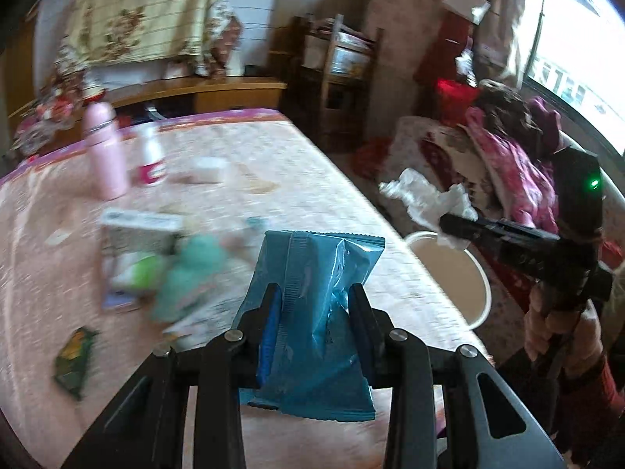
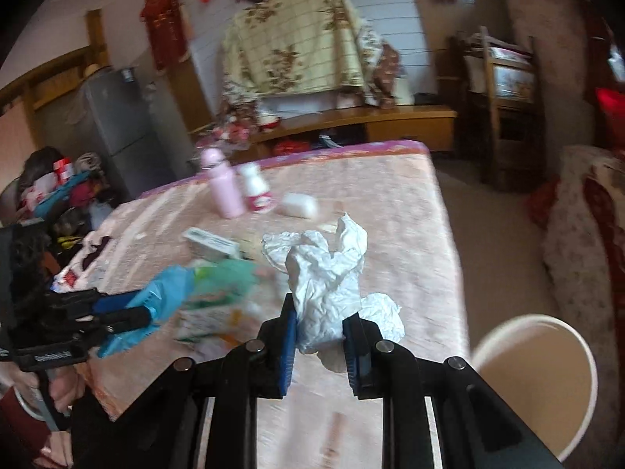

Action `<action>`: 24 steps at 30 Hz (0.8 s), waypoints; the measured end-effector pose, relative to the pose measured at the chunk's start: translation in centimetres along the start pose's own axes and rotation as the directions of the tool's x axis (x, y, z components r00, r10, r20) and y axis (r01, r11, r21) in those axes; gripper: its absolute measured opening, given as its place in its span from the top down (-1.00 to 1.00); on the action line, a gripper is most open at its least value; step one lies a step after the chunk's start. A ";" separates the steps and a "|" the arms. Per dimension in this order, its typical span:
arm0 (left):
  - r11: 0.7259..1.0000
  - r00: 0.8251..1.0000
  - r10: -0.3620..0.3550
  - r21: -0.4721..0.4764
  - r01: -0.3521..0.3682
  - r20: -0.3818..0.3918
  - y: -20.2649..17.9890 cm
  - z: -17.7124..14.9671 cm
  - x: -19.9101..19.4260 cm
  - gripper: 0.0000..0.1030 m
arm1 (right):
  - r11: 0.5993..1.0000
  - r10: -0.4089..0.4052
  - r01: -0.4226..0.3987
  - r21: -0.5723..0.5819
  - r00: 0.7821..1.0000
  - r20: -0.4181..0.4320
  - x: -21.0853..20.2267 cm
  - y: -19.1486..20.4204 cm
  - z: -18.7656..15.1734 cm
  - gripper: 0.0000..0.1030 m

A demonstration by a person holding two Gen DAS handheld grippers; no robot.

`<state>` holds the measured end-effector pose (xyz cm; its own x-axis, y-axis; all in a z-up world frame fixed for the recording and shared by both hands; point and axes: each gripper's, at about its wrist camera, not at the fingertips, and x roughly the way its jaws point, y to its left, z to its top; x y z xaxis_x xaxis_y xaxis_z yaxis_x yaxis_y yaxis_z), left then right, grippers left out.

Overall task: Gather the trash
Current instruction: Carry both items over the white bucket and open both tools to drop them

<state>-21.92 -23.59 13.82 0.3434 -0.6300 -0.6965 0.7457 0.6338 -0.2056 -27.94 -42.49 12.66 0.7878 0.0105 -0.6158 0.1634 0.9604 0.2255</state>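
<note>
My left gripper (image 1: 314,293) is shut on a blue foil snack wrapper (image 1: 312,328), lifted above the pink table (image 1: 297,156). In the right wrist view that same wrapper (image 2: 164,297) shows at the left between the left gripper's fingers. My right gripper (image 2: 319,318) is shut on a crumpled white tissue (image 2: 324,281), also held off the table. From the left wrist view the tissue (image 1: 425,199) hangs over the table's right edge, above a white bucket (image 1: 449,273). The bucket (image 2: 535,383) stands on the floor at the right of the table.
On the table stand a pink bottle (image 1: 105,148), a white and pink bottle (image 1: 152,156) and a white box (image 1: 211,170). Nearer lie a flat carton (image 1: 140,230), green packaging (image 1: 187,273) and a dark green wrapper (image 1: 74,359). A sofa (image 1: 488,164) with pink clothes stands right of the bucket.
</note>
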 end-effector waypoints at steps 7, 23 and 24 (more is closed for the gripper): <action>0.995 0.994 -0.083 0.042 0.086 -0.075 -6.7 1.8 5.2 0.29 | 0.975 -0.155 0.162 0.154 0.986 -0.054 -2.1 -9.2 -2.8 0.56; 0.972 0.954 -0.233 -0.007 0.236 -0.189 -16.8 3.2 16.1 0.03 | 0.818 -0.358 0.398 0.415 0.917 -0.173 -2.4 -23.2 -9.0 0.32; 0.969 0.950 -0.248 -0.028 0.247 -0.191 -16.9 3.2 16.6 -0.03 | 0.809 -0.366 0.404 0.426 0.915 -0.173 -2.6 -23.6 -9.3 -0.09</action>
<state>-26.98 -46.22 7.97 0.0322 -0.6695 -0.7421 0.7912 0.4708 -0.3904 -39.33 -62.61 1.95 0.5581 -0.2933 -0.7762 0.7037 0.6630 0.2554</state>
